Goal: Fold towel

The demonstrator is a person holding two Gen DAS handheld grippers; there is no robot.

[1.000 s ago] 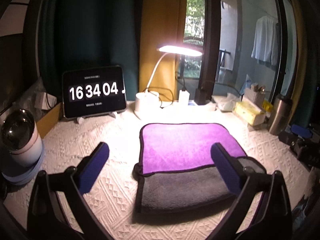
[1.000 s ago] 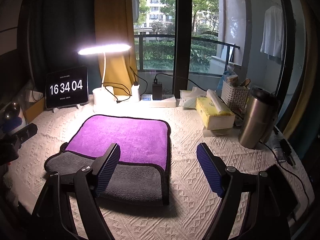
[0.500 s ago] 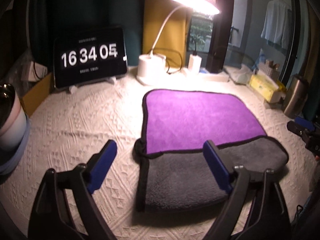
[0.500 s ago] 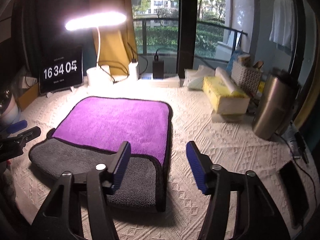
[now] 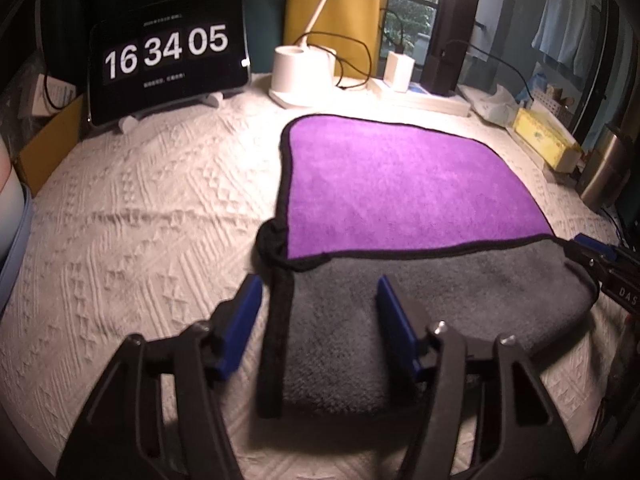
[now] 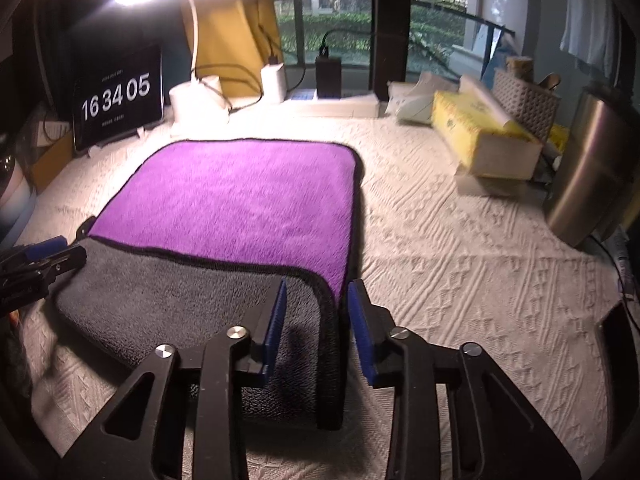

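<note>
A purple towel (image 5: 396, 188) with a black hem lies flat on the white textured tablecloth; its near part is folded over and shows the grey side (image 5: 420, 300). It also shows in the right wrist view (image 6: 240, 204). My left gripper (image 5: 318, 312) is open and low, its blue pads straddling the grey fold's near left edge. My right gripper (image 6: 316, 320) is open with a narrower gap, its pads straddling the towel's near right hem. Each gripper's tip shows in the other view: the right gripper (image 5: 600, 256) and the left gripper (image 6: 44, 256).
A tablet clock (image 5: 168, 56) and a white lamp base (image 5: 300, 68) stand at the back. A yellow tissue box (image 6: 484, 140), a woven basket (image 6: 524, 100) and a steel flask (image 6: 588, 168) stand at the right. A round container (image 5: 8, 200) sits at the far left.
Both grippers have moved forward and down onto the near corners of the towel's grey fold. Both jaws have narrowed, the right more than the left.
</note>
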